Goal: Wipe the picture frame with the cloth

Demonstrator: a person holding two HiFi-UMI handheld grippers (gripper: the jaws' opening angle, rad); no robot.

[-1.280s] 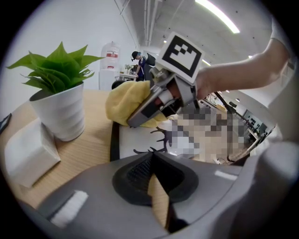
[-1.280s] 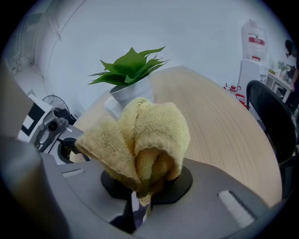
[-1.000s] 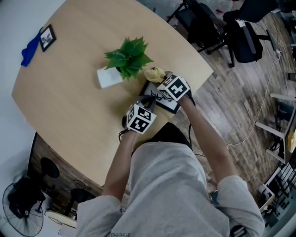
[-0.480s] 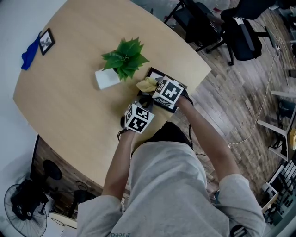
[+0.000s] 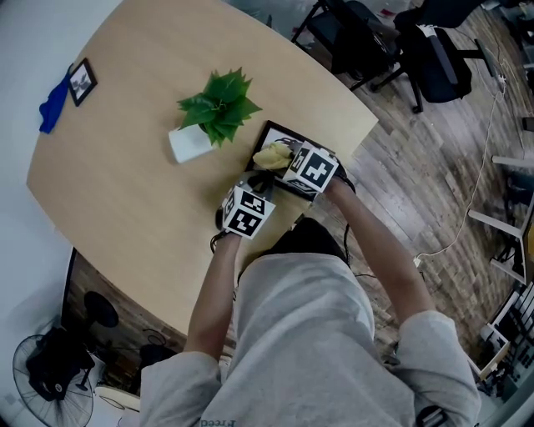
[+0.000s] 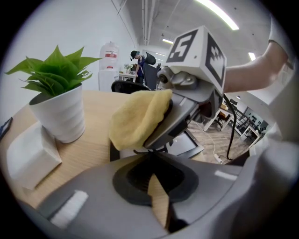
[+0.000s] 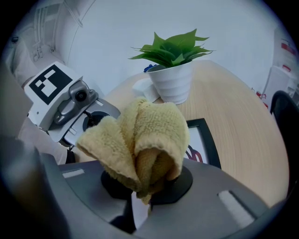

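Potted plant point(image 5: 219, 107) left of picture frame point(image 5: 279, 132) on table point(image 5: 125, 188).

Cloth point(image 7: 149, 135) rough terry; table point(image 5: 125, 192) matt wood; pot point(image 7: 174, 84) ribbed, slight sheen

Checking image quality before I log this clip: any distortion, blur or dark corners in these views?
Both gripper views: fisheye bending, black corners. Left gripper view: ceiling lights blown out. Right gripper view: yellow cloth sharp. Head view: evenly lit, no motion blur.

Right gripper point(image 5: 280, 158) dragged the cloth point(image 5: 269, 155) back across the frame point(image 5: 275, 132).
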